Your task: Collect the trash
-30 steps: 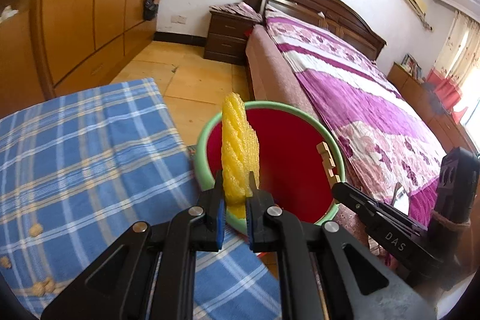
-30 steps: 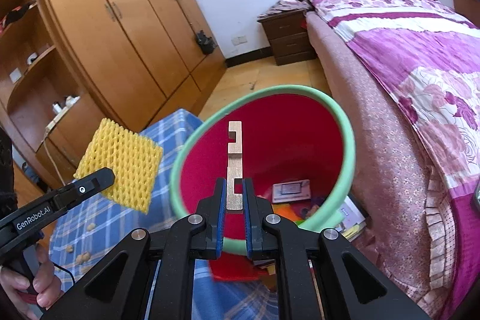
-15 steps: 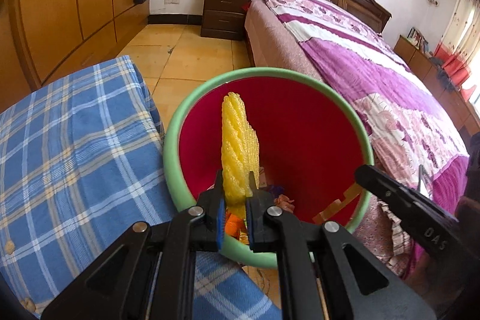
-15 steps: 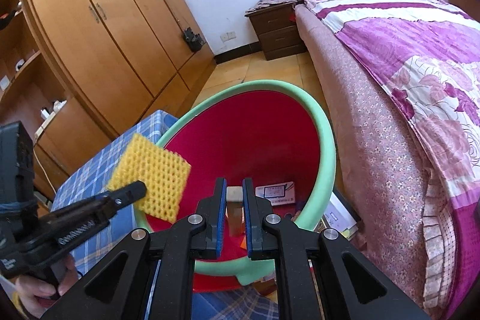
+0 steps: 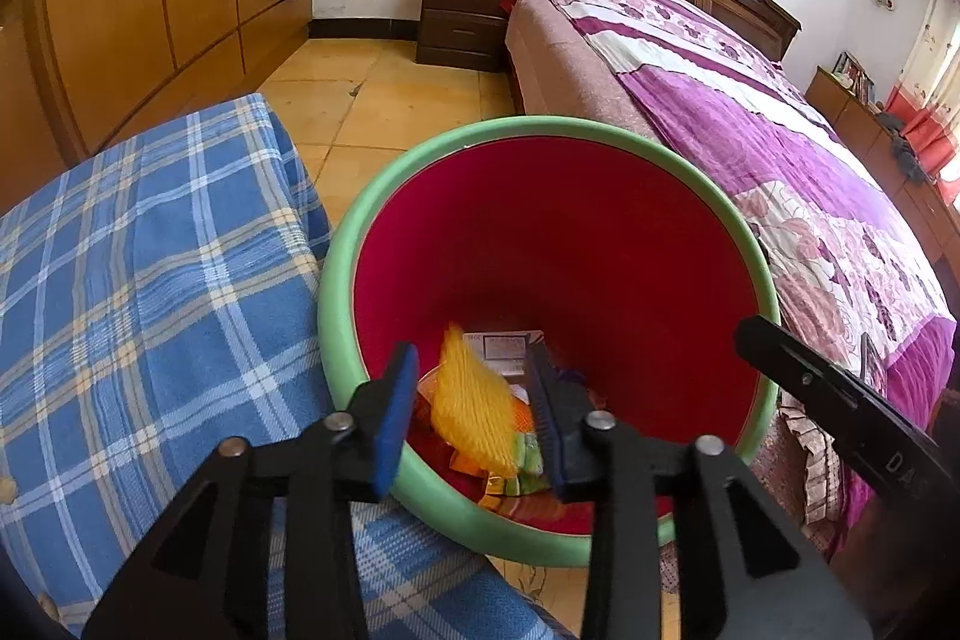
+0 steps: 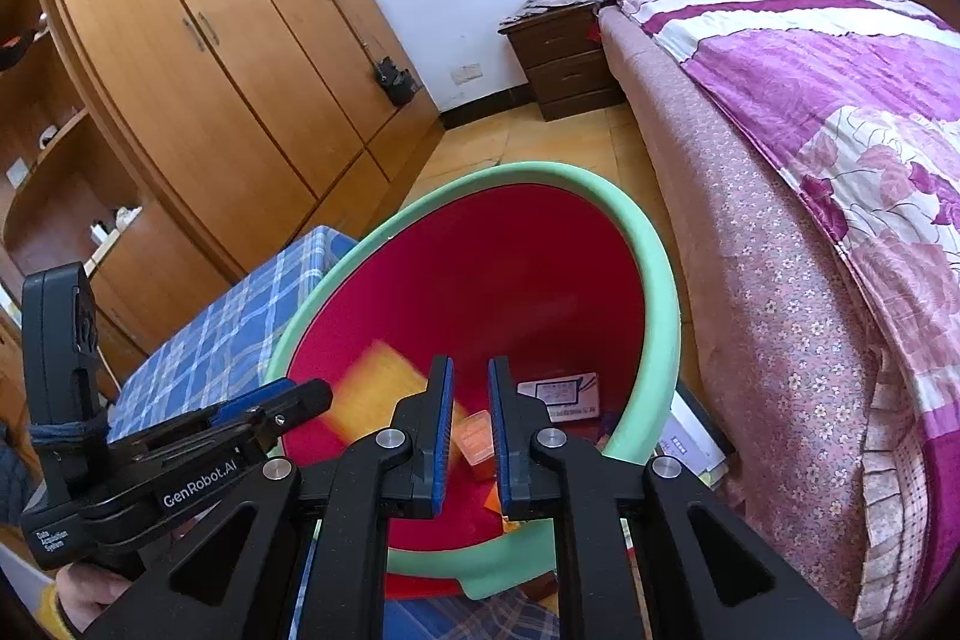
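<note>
A red bin with a green rim (image 5: 372, 196) (image 6: 654, 250) stands between the blue plaid table and the bed. My left gripper (image 5: 474, 412) is open over the bin's near edge. The yellow foam net (image 5: 474, 412) is loose between its jaws, blurred, falling into the bin; it also shows as a yellow blur in the right wrist view (image 6: 372, 394). My right gripper (image 6: 469, 424) is open and empty above the bin. Wrappers and a small white box (image 6: 561, 394) lie at the bin's bottom.
The blue plaid table (image 5: 138, 280) is at the left with small crumbs near its left edge. The bed with a purple cover (image 5: 750, 148) is at the right. A wooden wardrobe (image 6: 210, 58) and a nightstand (image 5: 468, 16) stand behind.
My left gripper opened and let go of the yellow foam net, which drops into the bin. My right gripper opened and the wooden piece it held is gone from its jaws.
</note>
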### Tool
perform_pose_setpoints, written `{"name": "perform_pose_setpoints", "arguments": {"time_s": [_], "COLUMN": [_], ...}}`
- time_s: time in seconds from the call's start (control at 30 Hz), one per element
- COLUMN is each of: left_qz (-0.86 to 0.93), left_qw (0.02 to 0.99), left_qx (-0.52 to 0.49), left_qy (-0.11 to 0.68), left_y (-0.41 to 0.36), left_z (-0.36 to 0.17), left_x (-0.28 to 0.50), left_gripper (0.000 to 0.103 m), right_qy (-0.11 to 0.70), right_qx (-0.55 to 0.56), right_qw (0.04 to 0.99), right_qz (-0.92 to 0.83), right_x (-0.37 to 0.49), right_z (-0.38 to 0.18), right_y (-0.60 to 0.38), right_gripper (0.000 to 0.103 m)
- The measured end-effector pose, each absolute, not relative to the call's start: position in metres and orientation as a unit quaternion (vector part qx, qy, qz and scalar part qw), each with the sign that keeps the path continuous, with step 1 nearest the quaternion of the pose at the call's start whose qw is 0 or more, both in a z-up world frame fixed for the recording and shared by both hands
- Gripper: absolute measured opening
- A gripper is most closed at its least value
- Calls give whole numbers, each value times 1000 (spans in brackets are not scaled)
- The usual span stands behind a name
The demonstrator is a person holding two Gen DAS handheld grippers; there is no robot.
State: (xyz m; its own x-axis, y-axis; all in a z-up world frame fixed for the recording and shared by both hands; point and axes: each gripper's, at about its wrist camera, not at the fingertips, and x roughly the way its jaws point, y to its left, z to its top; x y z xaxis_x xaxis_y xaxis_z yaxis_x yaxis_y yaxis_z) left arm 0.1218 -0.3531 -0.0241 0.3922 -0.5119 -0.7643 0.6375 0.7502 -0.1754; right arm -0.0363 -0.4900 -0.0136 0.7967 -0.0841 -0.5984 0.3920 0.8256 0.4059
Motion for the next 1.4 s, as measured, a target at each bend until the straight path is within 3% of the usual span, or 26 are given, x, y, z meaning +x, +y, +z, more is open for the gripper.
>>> {"name": "perform_pose_setpoints", "arguments": {"time_s": [0.1,0.2,0.4,0.57,0.8,0.93,1.4], "left_qz": [-344,-344,-332,-317,-286,-265,-178], "left_qw": [832,834,845,855,873,883,911], "left_qx": [70,66,58,44,23,11,-33], "left_qy": [429,426,415,407,394,388,370], "left_y": [-349,-343,-322,-295,-248,-217,-107], "left_z": [-21,-17,-4,9,26,33,49], "left_x": [121,119,113,109,102,99,80], "left_gripper": [42,43,51,51,51,51,51], "right_qy": [289,287,286,283,290,287,282], "right_qx": [269,274,276,263,238,224,151], "right_qw": [910,909,908,912,916,923,945], "right_qz": [-130,-131,-133,-137,-138,-127,-65], "right_x": [-38,-40,-44,-48,-45,-43,-37], "right_z": [-14,-13,-6,4,19,28,46], "right_y": [-490,-489,-481,-463,-427,-403,-307], "right_gripper": [15,25,29,57,58,65,67]}}
